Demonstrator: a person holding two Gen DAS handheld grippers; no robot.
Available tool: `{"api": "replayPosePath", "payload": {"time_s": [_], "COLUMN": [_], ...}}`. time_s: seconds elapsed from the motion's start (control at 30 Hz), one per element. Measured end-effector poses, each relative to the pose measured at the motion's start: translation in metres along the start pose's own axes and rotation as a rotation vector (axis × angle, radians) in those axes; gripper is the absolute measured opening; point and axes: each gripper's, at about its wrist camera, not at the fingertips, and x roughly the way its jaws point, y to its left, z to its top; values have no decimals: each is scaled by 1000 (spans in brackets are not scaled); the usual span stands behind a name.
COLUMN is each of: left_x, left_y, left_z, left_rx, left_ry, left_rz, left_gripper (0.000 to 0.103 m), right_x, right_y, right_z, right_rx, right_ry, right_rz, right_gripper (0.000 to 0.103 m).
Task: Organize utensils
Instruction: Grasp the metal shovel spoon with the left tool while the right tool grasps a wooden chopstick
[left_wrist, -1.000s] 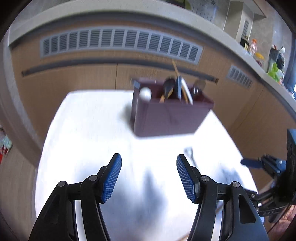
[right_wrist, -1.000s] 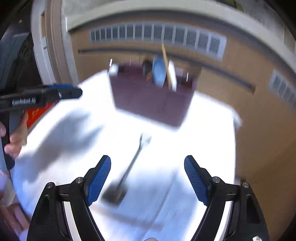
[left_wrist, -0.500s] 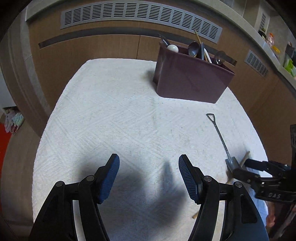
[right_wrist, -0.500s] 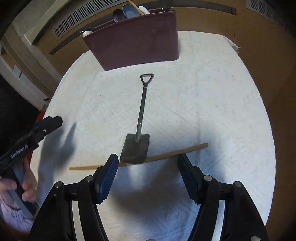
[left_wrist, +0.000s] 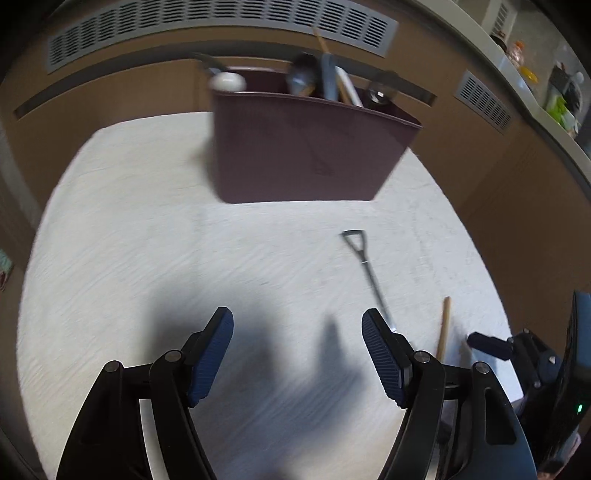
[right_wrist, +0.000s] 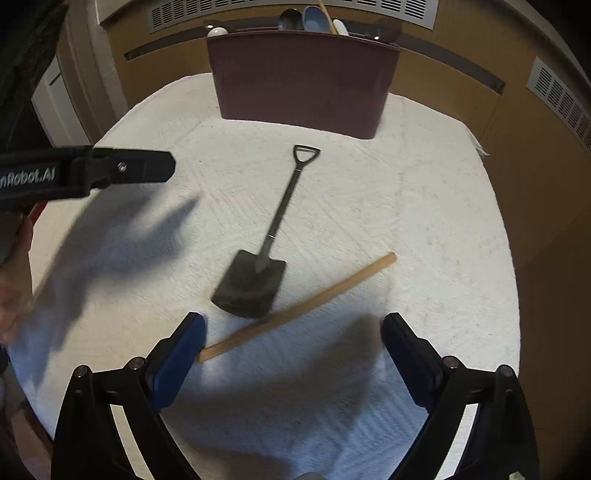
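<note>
Already sorted: I see the maroon holder (right_wrist: 303, 77) at the far side of the white towel (right_wrist: 424, 229), with several spoons and a chopstick standing in it.
Still loose: the shovel-shaped spoon (right_wrist: 266, 254) lies mid-towel, handle toward the holder; the wooden chopstick (right_wrist: 299, 308) lies across the near edge of its blade, touching it.
Right gripper (right_wrist: 293, 350): my jaws are opening wide above the chopstick's near end; the left pad is just beside its tip, and nothing is clamped.
Left gripper (left_wrist: 297, 354): jaws opening, only bare towel between them, left of both loose pieces.
Progress: I judge most is done; two items are left to lift and drop into the holder.
</note>
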Motion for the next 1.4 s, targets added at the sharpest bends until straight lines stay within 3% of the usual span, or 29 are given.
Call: {"api": "replayPosePath", "payload": {"time_s": [0.17,0.33,0.43,0.57,0.77,0.97,1.0,1.03,1.07,1.1,1.13,1.17,1.2,1.23,1.4], "left_x": [32,48,48,36,15,3,2,3,3,3,4,4,5,4,-4], "left_y": [-32,-61,-64,-47,-12,17,17,16,14,11,7,2,-4,-11,-41], "left_z": [23,21,10,-4,-16,-19,-18,-19,-18,-16,-12,-10,-7,-6,-19], "left_rx": [45,184,275,326,346,199,184,176,168,161,157,157,162,173,213], "left_ry": [47,56,50,43,24,53,62,68,74,78,79,77,70,61,46], "left_rz": [8,101,181,240,350,250,219,193,167,143,124,108,100,93,37], "left_gripper": [73,73,73,73,73,73,73,73,73,73,73,73,73,73,73], "right_x": [-6,-9,-9,-5,-1,-1,-1,-2,-3,-5,-5,-6,-7,-7,-12], "right_y": [-31,-36,-35,-34,-36,-34,-32,-29,-25,-21,-18,-14,-12,-12,-26], "right_z": [-17,-28,-29,-21,-15,-11,-10,-8,-5,-2,0,3,3,3,-6], "right_rx": [45,54,61,78,111,152,157,150,133,110,92,72,57,41,42], "right_ry": [-9,-47,-56,-29,15,-4,-20,-34,-47,-55,-58,-60,-61,-65,-70], "right_rz": [-8,-11,-11,-7,-23,-53,-63,-64,-58,-44,-29,-26,-35,-46,-41], "right_gripper": [100,102,102,103,103,101,99,89,73,63,45,33,28,14,8]}}
